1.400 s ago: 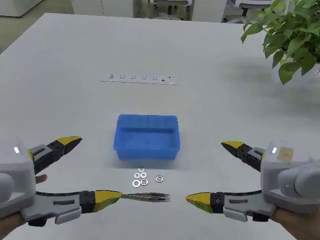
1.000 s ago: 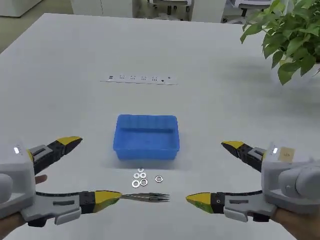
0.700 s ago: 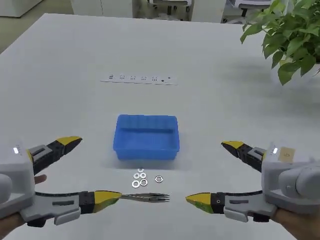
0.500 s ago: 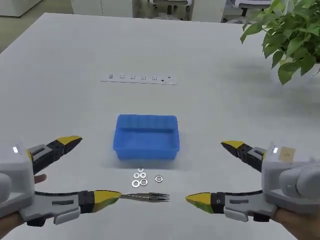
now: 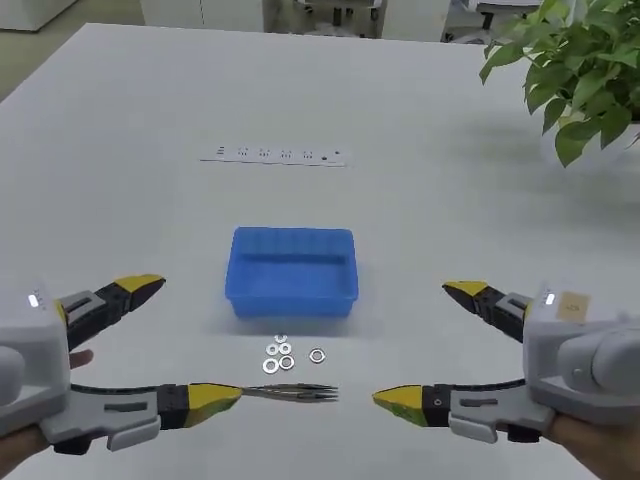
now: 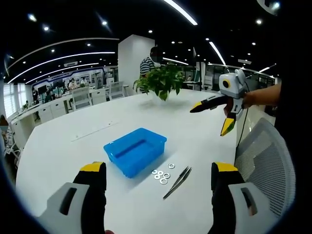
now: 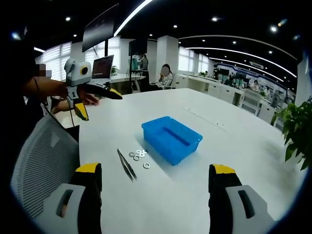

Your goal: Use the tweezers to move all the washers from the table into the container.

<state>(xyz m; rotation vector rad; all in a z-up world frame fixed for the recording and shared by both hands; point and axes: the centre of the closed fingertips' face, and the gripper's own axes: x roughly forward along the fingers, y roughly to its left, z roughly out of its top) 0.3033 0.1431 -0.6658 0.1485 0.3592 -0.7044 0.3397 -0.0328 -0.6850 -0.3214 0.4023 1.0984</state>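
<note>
Jaws of left gripper [image 5: 199, 338] and right gripper [image 5: 412, 345] spread, empty. Advise pinching tweezers [image 5: 290, 394] mid-length, clear of adjacent washers [image 5: 285, 353].

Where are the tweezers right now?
Head view, bottom centre: the tweezers lie flat on the table, just nearer the person than the washers, which sit in front of the blue container.

On the white surface [image 6: 58, 156], the blue container [image 6: 135, 151] sits ahead of the wide-parted left tongs [image 6: 158, 168], with the washers [image 6: 160, 174] just to its right, the tweezers [image 6: 177, 182] beyond them, and the spread right tongs [image 6: 208, 121] farther right, above the surface.
</note>
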